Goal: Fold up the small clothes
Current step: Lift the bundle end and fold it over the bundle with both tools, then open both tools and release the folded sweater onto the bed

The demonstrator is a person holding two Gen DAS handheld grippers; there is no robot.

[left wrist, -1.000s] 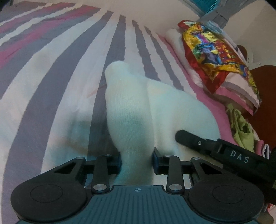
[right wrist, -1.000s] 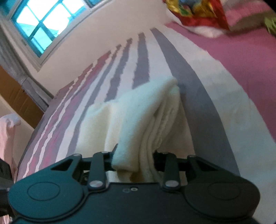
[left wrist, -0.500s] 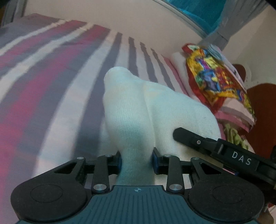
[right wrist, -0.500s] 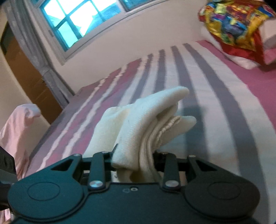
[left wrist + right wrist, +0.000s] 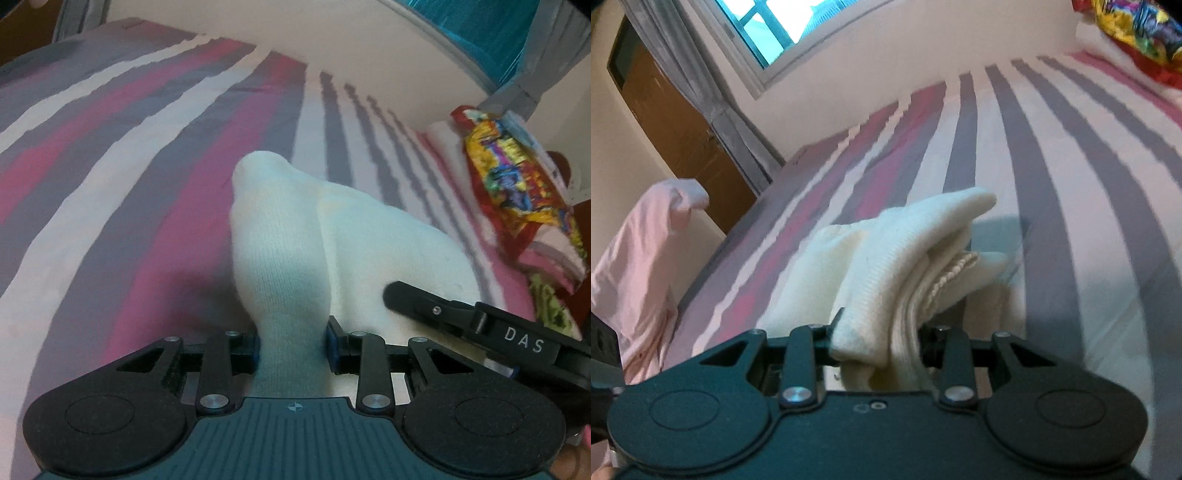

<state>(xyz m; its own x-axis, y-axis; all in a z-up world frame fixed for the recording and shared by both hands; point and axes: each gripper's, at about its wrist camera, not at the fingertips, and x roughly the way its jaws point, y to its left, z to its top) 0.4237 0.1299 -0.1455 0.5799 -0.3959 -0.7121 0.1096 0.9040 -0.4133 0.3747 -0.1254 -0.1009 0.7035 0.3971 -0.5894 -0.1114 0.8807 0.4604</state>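
A white knitted garment (image 5: 332, 236) hangs over the striped bed sheet (image 5: 110, 184), bunched into thick folds. My left gripper (image 5: 291, 347) is shut on one bunched end of it. The other end (image 5: 905, 266) is pinched in my right gripper (image 5: 879, 347), which is shut on several layers with a ribbed hem showing. In the left wrist view one black finger of the right gripper (image 5: 443, 310) lies against the cloth at the right. The cloth between the two grips sags toward the bed.
A bright red and yellow printed cloth (image 5: 517, 184) lies on pink and white folded bedding at the bed's right side. A pale pink cloth (image 5: 639, 266) drapes off the bed's left edge. A wall with a window (image 5: 783, 29) and a brown door (image 5: 672, 122) stand behind.
Both grippers have carried the white garment sideways across the bed toward its pink-striped part. The views have swung, showing more wall, window and door. Both grips are unchanged.
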